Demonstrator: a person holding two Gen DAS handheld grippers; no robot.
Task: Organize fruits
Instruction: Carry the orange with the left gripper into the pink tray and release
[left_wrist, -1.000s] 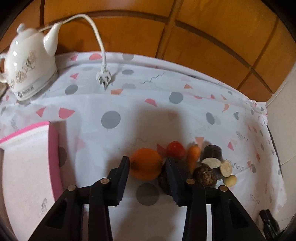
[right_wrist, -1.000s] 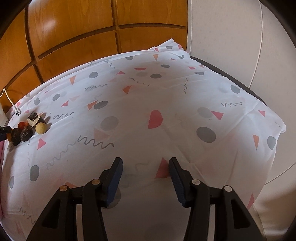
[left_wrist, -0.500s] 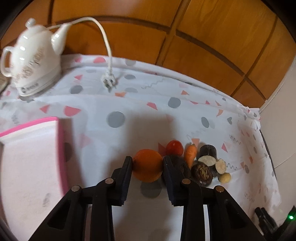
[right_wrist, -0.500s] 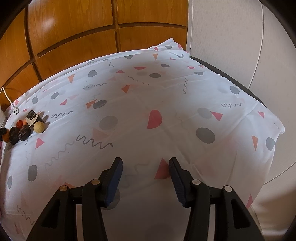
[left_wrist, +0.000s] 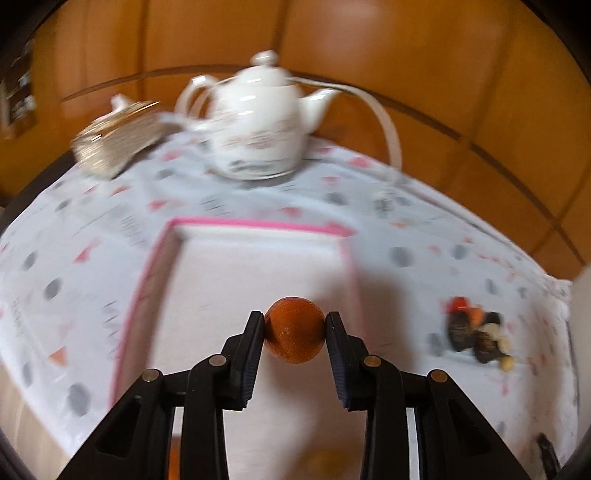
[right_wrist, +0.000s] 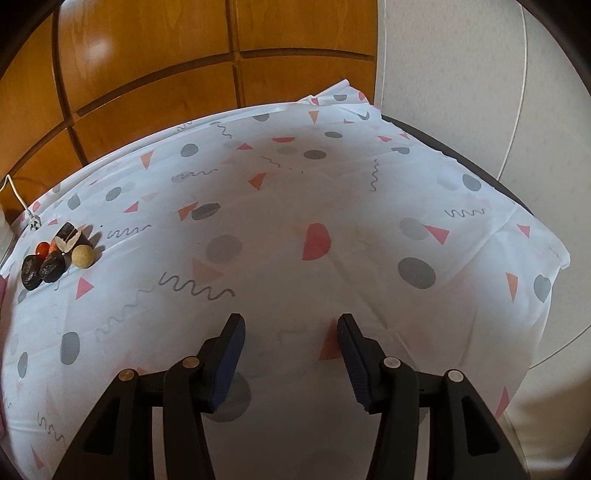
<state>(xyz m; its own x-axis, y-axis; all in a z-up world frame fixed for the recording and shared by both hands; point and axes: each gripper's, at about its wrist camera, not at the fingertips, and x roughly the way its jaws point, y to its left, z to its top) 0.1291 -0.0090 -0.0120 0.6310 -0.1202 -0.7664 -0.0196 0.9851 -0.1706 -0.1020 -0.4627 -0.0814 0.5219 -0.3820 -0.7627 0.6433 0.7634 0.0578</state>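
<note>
Right now the left gripper (left_wrist: 294, 325) has an orange (left_wrist: 294, 329) pinched between its two pads, one pad pressed against each side of the fruit, so it is closed on the orange. The orange hangs clear of the surface, in front of a white tray with a pink rim (left_wrist: 258, 223); it appears against the tray's pale floor, nearer the tray's right wall than its left. The left wrist view is smeared by blur, so whether the fruit sits directly above the tray or only lines up with it from this angle is hard to say.

Beyond the tray stands a white teapot (left_wrist: 264, 122) with a white cord (left_wrist: 384, 122) looping off to its right, and a blurred gold-toned object (left_wrist: 118, 136) lies to its left. All of this rests on a white tablecloth (left_wrist: 55, 258) printed with grey dots and pink triangles, in front of wooden panelling (left_wrist: 424, 55).

The remaining produce sits in a small heap (left_wrist: 476, 334) well off to the right of the held orange. The right wrist view shows it more sharply (a red round piece, dark lumps, a cut dark piece with a pale face, a small tan ball (right_wrist: 82, 256)).

The right gripper (right_wrist: 290, 354) holds nothing: its jaws stand apart over a bare stretch of cloth, well away from the heap.
</note>
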